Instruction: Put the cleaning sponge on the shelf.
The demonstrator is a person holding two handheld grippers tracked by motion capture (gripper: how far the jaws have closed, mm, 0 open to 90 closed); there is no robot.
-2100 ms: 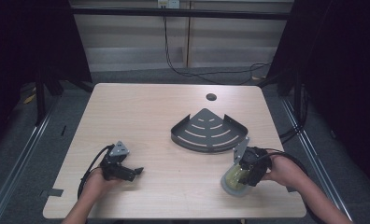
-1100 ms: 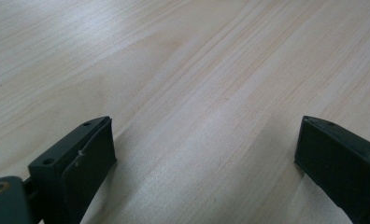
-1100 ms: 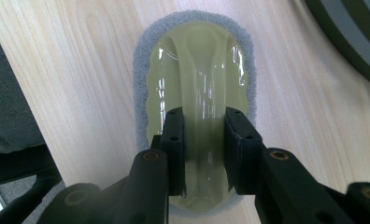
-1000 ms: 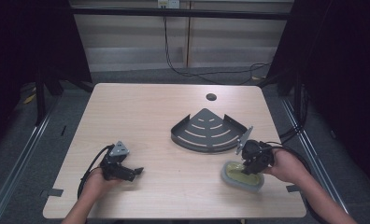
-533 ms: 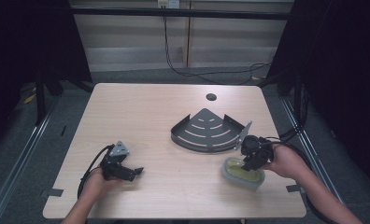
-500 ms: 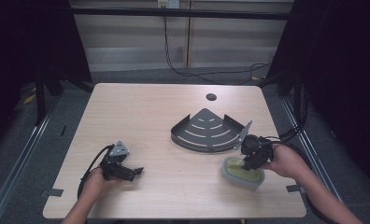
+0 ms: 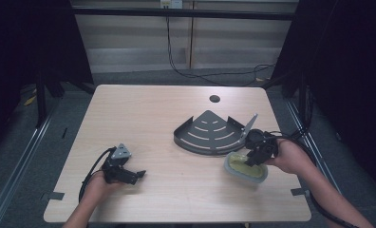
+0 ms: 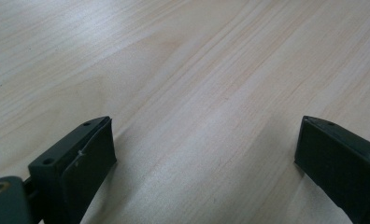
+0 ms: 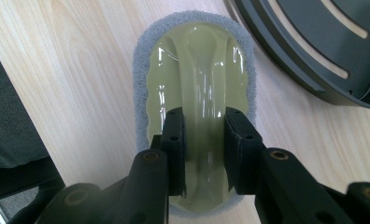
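Right gripper [image 9: 202,140] pinches the handle of a scrubbing sponge [image 9: 195,65] lying flat on the table [image 7: 153,123] beside the corner shelf [image 7: 210,135]; left gripper [image 8: 206,158] rests spread; likely next: scrubbing or release.

We note two handheld tools, both black. Left tool [image 7: 138,175]: grey three-cornered plate on top, black cable looping back past the hand; in the left gripper view its jaws are flat dark blocks with small screw holes. Right tool [image 9: 204,135]: blocky black jaws with round screw holes, brass-toned fasteners at the knuckles, black cable. Forearms bare, no sleeves seen.
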